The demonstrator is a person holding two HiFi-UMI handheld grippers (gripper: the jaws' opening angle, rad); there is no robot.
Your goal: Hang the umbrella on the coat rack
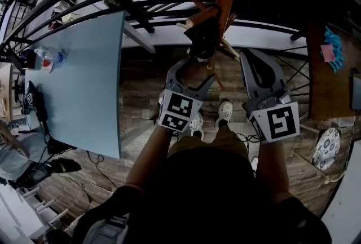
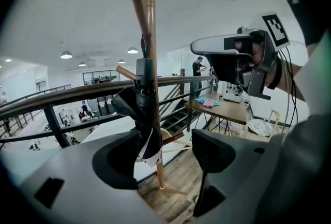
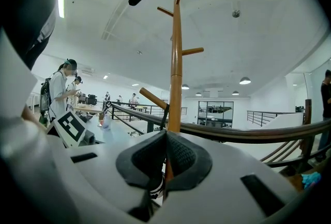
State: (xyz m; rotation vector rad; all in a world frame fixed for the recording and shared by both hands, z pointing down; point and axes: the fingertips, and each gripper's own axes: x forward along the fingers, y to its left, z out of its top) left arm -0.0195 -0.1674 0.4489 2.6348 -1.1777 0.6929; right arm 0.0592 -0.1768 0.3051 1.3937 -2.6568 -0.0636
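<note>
Umbrella (image 2: 138, 114) appears hooked on coat rack (image 2: 150, 36); my left tongs (image 2: 168, 158) gape near it, right tongs (image 3: 165, 153) closed, empty. Withdraw left straight back.

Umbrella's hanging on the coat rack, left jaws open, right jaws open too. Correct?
No: the right gripper has its jaws shut together on nothing, as the right gripper view shows. The rest holds: the umbrella hangs on the coat rack and the left gripper has its jaws apart.
</note>
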